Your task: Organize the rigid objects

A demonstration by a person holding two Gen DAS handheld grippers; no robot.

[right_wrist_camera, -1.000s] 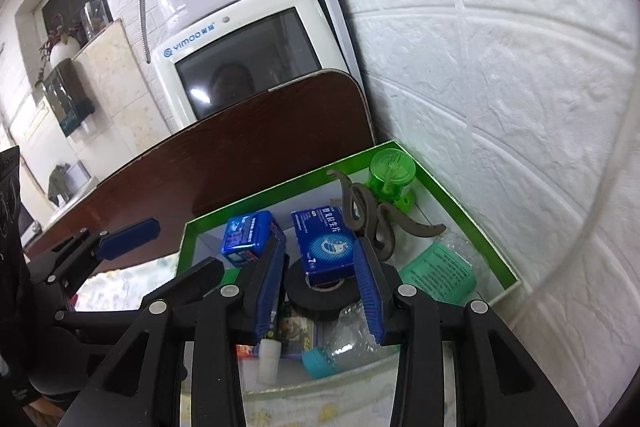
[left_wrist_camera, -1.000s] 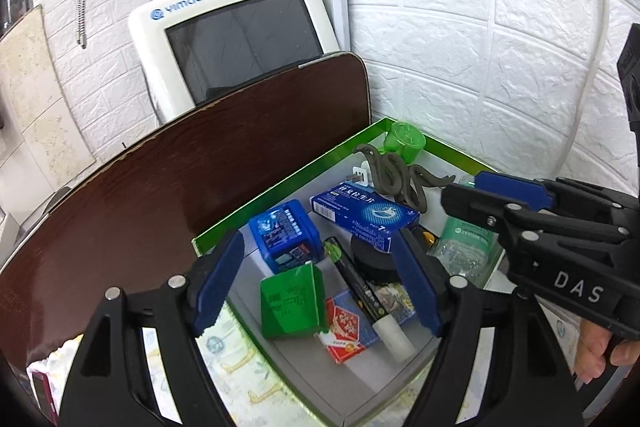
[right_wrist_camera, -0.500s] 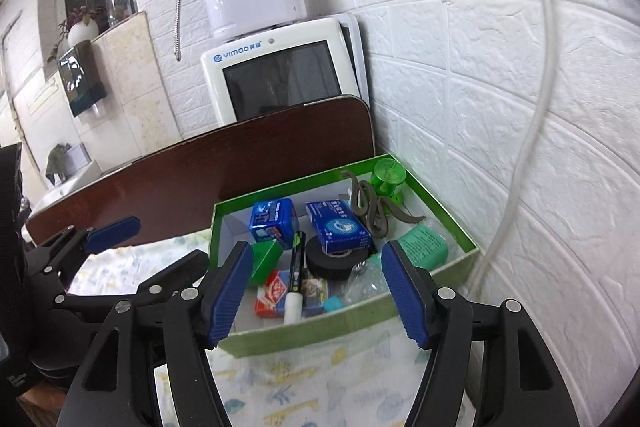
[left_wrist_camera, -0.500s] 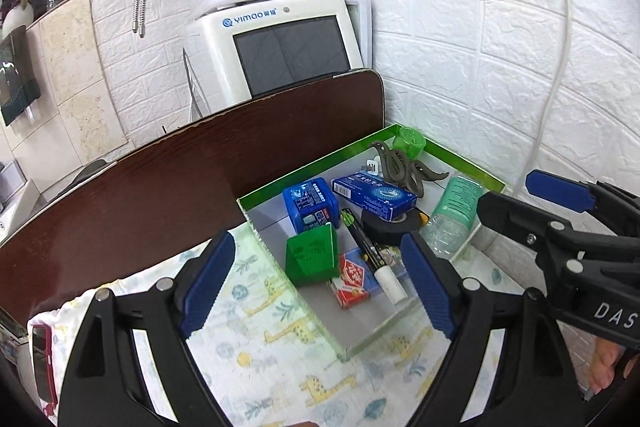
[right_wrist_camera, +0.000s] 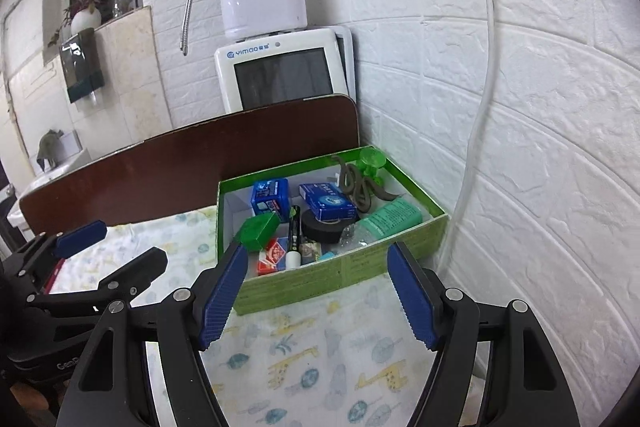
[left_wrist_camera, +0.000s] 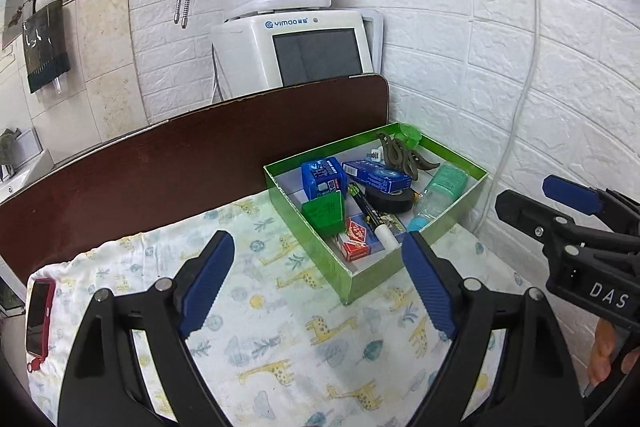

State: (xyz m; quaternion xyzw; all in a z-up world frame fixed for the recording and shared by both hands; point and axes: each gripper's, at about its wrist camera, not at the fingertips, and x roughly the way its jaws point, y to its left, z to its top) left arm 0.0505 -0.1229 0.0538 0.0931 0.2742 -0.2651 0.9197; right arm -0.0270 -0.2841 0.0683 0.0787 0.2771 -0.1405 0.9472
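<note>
A green box (left_wrist_camera: 316,245) (right_wrist_camera: 344,273) sits on the giraffe-print cloth against the white brick wall. It holds blue cartons (left_wrist_camera: 323,177), a green block (left_wrist_camera: 324,213), a black tape roll (left_wrist_camera: 390,198), a marker (left_wrist_camera: 368,217), a red pack (left_wrist_camera: 357,235), a clear bottle (left_wrist_camera: 440,193), a dark hair claw (left_wrist_camera: 402,159) and a green cup (left_wrist_camera: 410,135). My left gripper (left_wrist_camera: 318,283) is open and empty, above the cloth short of the box. My right gripper (right_wrist_camera: 316,293) is open and empty, before the box's near wall.
A red-cased phone (left_wrist_camera: 38,309) lies at the cloth's left edge. A dark brown board (left_wrist_camera: 160,167) stands behind the cloth. A white appliance with a screen (left_wrist_camera: 304,51) and a white tank stand behind it. A white cord (left_wrist_camera: 516,107) hangs down the wall.
Both grippers have pulled back and up from over the box, which now looks smaller and farther. The right jaws have opened wider. Nothing inside the box has moved.
</note>
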